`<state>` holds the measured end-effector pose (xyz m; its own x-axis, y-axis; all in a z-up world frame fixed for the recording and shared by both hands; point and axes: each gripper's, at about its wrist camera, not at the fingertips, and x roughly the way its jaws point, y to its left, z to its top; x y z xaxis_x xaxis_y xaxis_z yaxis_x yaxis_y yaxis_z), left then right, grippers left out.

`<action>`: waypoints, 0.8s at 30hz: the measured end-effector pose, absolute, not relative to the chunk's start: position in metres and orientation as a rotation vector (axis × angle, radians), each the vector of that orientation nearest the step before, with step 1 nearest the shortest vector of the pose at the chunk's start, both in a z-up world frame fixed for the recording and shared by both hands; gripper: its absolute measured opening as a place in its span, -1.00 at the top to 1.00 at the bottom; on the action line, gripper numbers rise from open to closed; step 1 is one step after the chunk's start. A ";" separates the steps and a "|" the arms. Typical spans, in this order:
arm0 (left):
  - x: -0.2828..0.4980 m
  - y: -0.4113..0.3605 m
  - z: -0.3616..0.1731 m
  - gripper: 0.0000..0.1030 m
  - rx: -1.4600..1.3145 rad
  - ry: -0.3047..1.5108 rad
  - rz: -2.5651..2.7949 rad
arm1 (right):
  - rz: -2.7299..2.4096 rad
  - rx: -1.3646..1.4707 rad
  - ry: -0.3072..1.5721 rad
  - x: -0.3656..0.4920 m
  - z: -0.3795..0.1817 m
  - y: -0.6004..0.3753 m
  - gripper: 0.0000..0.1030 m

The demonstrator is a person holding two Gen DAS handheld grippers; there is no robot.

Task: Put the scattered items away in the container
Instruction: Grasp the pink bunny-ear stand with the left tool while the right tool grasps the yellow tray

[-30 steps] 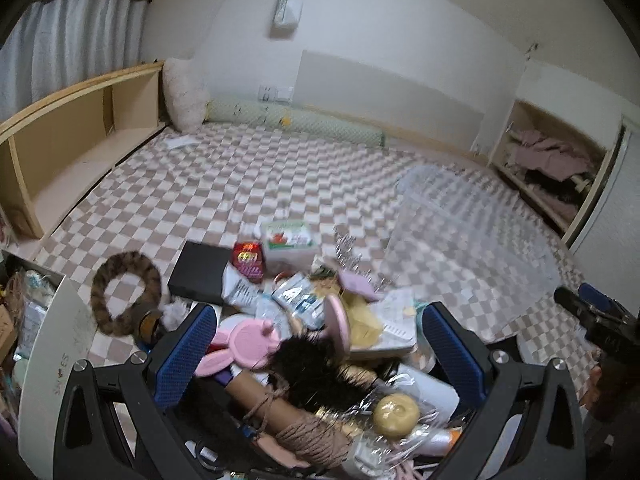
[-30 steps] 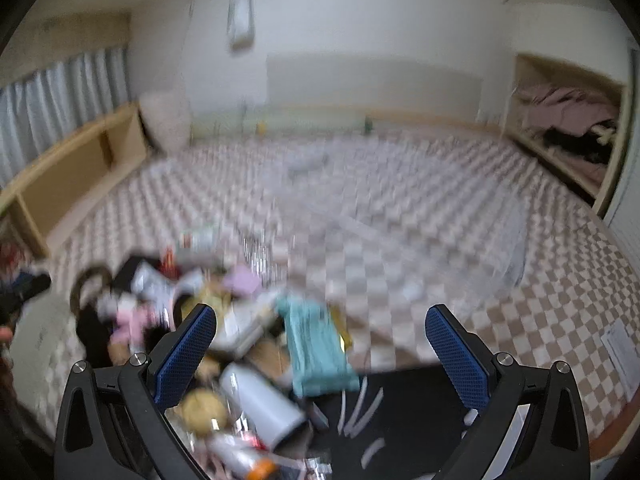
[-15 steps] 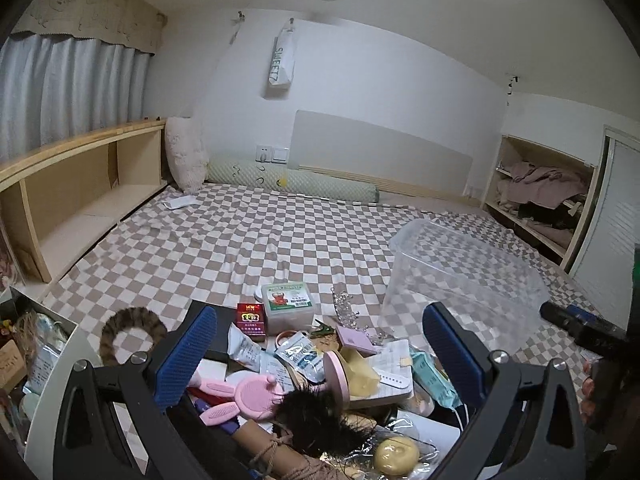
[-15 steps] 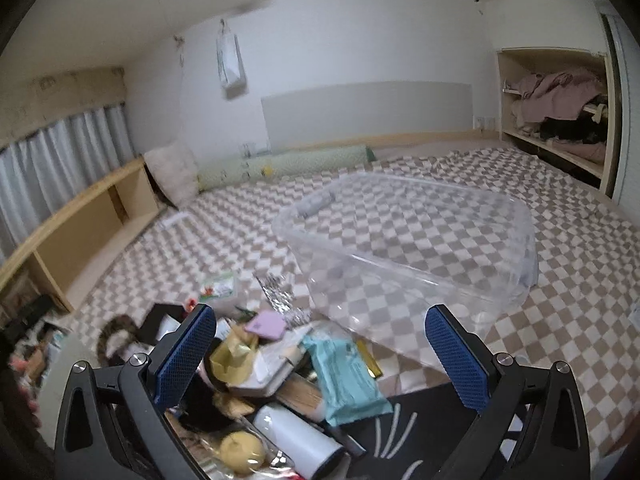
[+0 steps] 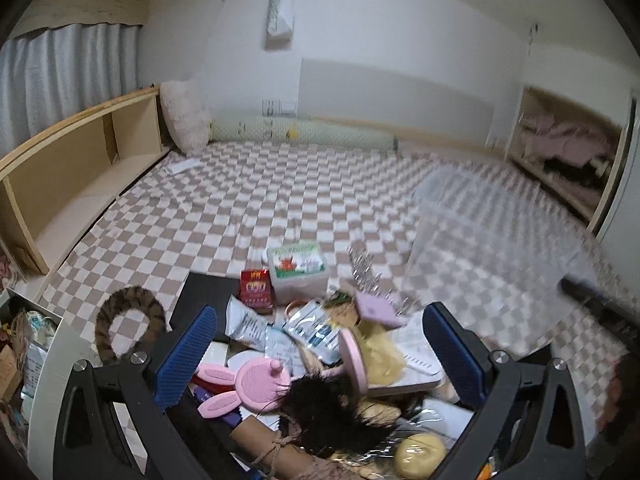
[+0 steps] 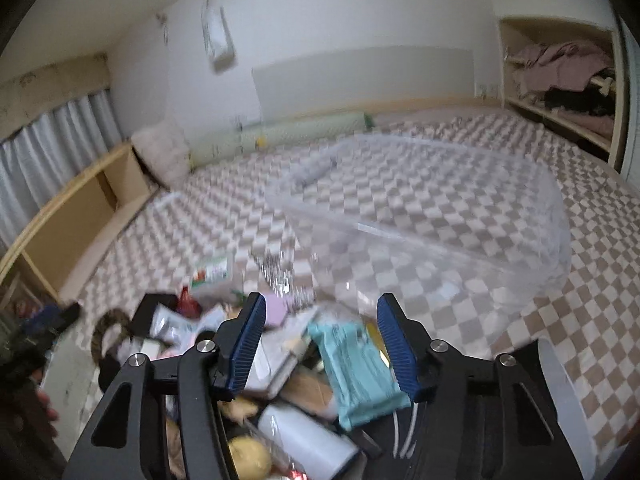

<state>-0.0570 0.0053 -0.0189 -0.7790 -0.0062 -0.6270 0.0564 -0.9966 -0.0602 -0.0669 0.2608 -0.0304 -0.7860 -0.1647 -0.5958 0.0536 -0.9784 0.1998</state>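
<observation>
The scattered pile lies on a checked mat in front of both grippers. My left gripper is open wide above a pink bunny comb, a pink mirror and a tuft of black hair. My right gripper has its jaws closing around a teal packet. The right pad is at the packet's edge, and the left pad stands apart from it. The clear plastic container sits empty just beyond the pile; in the left wrist view the container is to the right.
A red box, a clear box with a green label and a striped furry hoop lie at the pile's far edge. A wooden shelf runs along the left. A white box of clutter stands near left.
The right jaws have narrowed from fully wide, and the teal packet now sits between them. Both views have dipped toward the pile. The left jaws stay wide.
</observation>
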 end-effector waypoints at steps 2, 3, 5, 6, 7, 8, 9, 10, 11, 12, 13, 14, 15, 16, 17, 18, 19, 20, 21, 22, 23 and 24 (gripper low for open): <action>-0.067 0.011 -0.031 -1.00 1.076 0.058 -2.886 | -2.867 0.932 -0.219 -0.066 -0.029 0.256 -0.14; -0.074 0.014 -0.038 -1.00 1.106 0.025 -2.863 | -2.867 0.924 -0.197 -0.067 -0.030 0.254 -0.14; -0.085 0.017 -0.049 -1.00 1.166 0.015 -2.831 | -2.851 0.942 -0.188 -0.068 -0.033 0.253 -0.14; -0.090 0.018 -0.054 -1.00 1.196 0.020 -2.815 | -2.843 0.954 -0.197 -0.069 -0.034 0.254 -0.14; -0.095 0.019 -0.059 -1.00 1.222 0.026 -2.801 | -2.832 0.974 -0.211 -0.071 -0.036 0.255 -0.14; -0.100 0.020 -0.064 -1.00 1.248 0.032 -2.787 | -2.820 1.003 -0.225 -0.073 -0.038 0.258 -0.14; -0.105 0.021 -0.069 -1.00 1.273 0.037 -2.773 | -2.808 1.032 -0.240 -0.076 -0.041 0.260 -0.14; -0.110 0.023 -0.074 -1.00 1.295 0.028 -2.759 | -2.800 1.054 -0.245 -0.077 -0.043 0.261 -0.14; -0.115 0.026 -0.079 -0.91 1.317 0.014 -2.745 | -2.792 1.076 -0.250 -0.079 -0.044 0.263 -0.14; -0.119 0.028 -0.084 -0.81 1.339 0.002 -2.735 | -2.784 1.098 -0.255 -0.080 -0.046 0.265 -0.14; -0.123 0.030 -0.088 -0.78 1.366 -0.006 -2.719 | -2.778 1.115 -0.249 -0.081 -0.047 0.266 -0.14; -0.128 0.030 -0.095 -0.74 1.399 -0.003 -2.698 | -2.779 1.122 -0.238 -0.081 -0.048 0.267 -0.14; -0.131 0.030 -0.099 -0.73 1.420 0.006 -2.683 | -2.781 1.128 -0.227 -0.081 -0.049 0.268 -0.14; -0.136 0.029 -0.105 -0.73 1.447 0.023 -2.661 | -2.783 1.133 -0.216 -0.081 -0.050 0.268 -0.14; -0.140 0.028 -0.111 -0.71 1.471 0.039 -2.639 | -2.788 1.128 -0.214 -0.081 -0.050 0.269 -0.14; -0.144 0.026 -0.117 -0.66 1.494 0.056 -2.616 | -2.793 1.121 -0.213 -0.080 -0.051 0.269 -0.14; -0.147 0.025 -0.121 -0.62 1.511 0.065 -2.598 | -2.800 1.102 -0.209 -0.079 -0.051 0.270 -0.14; -0.150 0.023 -0.126 -0.52 1.527 0.074 -2.580 | -2.807 1.096 -0.193 -0.078 -0.051 0.270 -0.14; -0.152 0.022 -0.129 -0.47 1.535 0.085 -2.575 | -2.810 1.100 -0.172 -0.079 -0.052 0.270 -0.14; -0.154 0.021 -0.131 -0.47 1.542 0.096 -2.570 | -2.809 1.105 -0.156 -0.079 -0.053 0.269 -0.14; -0.155 0.021 -0.132 -0.47 1.542 0.110 -2.569 | -2.804 1.113 -0.150 -0.080 -0.054 0.270 -0.14; -0.156 0.020 -0.132 -0.46 1.542 0.124 -2.568 | -2.799 1.120 -0.146 -0.080 -0.055 0.271 -0.14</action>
